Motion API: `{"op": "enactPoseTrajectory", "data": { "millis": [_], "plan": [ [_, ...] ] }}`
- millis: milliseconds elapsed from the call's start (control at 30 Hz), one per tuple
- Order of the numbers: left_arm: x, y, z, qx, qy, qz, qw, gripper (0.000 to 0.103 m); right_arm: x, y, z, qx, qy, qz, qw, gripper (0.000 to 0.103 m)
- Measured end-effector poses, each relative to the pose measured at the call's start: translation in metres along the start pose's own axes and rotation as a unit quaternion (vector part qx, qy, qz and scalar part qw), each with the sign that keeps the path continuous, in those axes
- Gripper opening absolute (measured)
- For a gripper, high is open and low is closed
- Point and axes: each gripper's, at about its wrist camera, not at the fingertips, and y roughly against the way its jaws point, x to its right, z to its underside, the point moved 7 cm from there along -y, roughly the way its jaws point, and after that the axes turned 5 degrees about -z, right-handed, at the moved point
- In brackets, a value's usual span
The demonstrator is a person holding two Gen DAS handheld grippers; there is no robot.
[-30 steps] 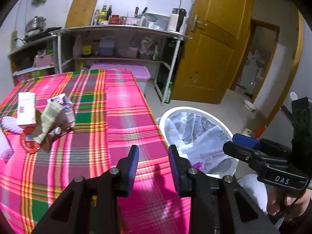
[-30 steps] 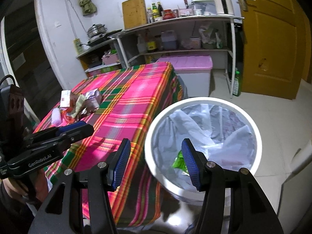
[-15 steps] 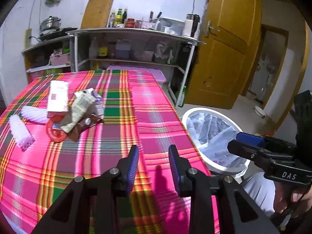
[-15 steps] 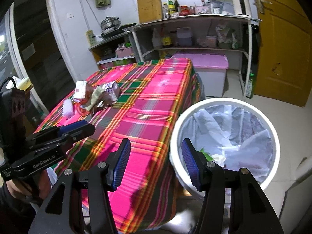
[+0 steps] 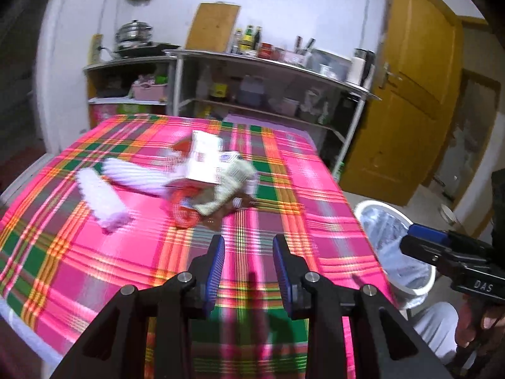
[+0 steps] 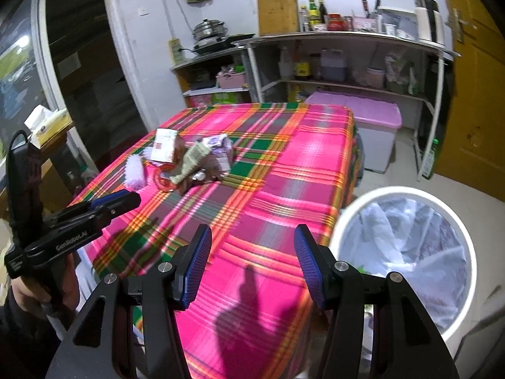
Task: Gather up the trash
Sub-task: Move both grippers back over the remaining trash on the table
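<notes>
A pile of trash lies on the pink plaid tablecloth [image 5: 284,195]: a white carton [image 5: 205,158], crumpled paper [image 5: 227,189], a red round lid [image 5: 183,211] and two white fluffy wrappers [image 5: 101,202]. My left gripper [image 5: 249,262] hovers over the cloth just short of the pile, open with a narrow gap and nothing in it. My right gripper [image 6: 252,262] is open wider and empty, above the table's near corner. The pile [image 6: 189,161] lies far ahead of it to the left. A white bin [image 6: 407,252] lined with a clear bag stands on the floor to the right.
Metal shelves [image 6: 347,41] with bottles, jars and a kettle line the back wall, with a pink-lidded box [image 6: 372,117] below. A yellow door [image 5: 410,101] is on the right. A hand holds each gripper at the frame edges.
Both views have swung left, from the bin onto the table. The trash pile has come to the centre of the left view and looks closer. Neither gripper's opening has changed.
</notes>
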Motion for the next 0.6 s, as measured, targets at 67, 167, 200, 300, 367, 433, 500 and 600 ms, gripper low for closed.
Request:
{"op": "enactPoseTrajectory", "data": {
  "millis": [67,167,200,300,367,433,500,600],
  "plan": [
    [-0.015,0.002,-0.002,0.003,0.011,-0.011,0.9999,0.031,-0.007,-0.004,-0.003,-0.001,0.007,-0.007,1.0,0.055],
    [-0.034,0.003,-0.005,0.006,0.026,-0.026,0.9993,0.031,-0.019,-0.009,-0.01,-0.002,0.018,-0.016,1.0,0.055],
    [-0.039,0.003,-0.006,0.007,0.03,-0.03,0.9991,0.031,-0.022,-0.011,-0.012,-0.003,0.021,-0.018,1.0,0.055],
    [-0.057,0.003,-0.01,0.009,0.045,-0.042,0.9981,0.031,-0.034,-0.017,-0.019,-0.006,0.026,-0.031,0.999,0.055],
    [-0.069,0.004,-0.012,0.012,0.056,-0.05,0.9971,0.031,-0.042,-0.021,-0.024,-0.007,0.032,-0.037,0.999,0.055],
    [-0.081,0.004,-0.014,0.013,0.066,-0.057,0.9961,0.031,-0.049,-0.025,-0.028,-0.009,0.038,-0.041,0.998,0.055],
    [-0.093,0.003,-0.016,0.015,0.076,-0.064,0.995,0.031,-0.055,-0.03,-0.031,-0.01,0.043,-0.046,0.998,0.055],
    [-0.109,-0.002,-0.019,0.013,0.091,-0.072,0.9932,0.035,-0.065,-0.039,-0.037,-0.015,0.05,-0.052,0.997,0.055]
  ]
}}
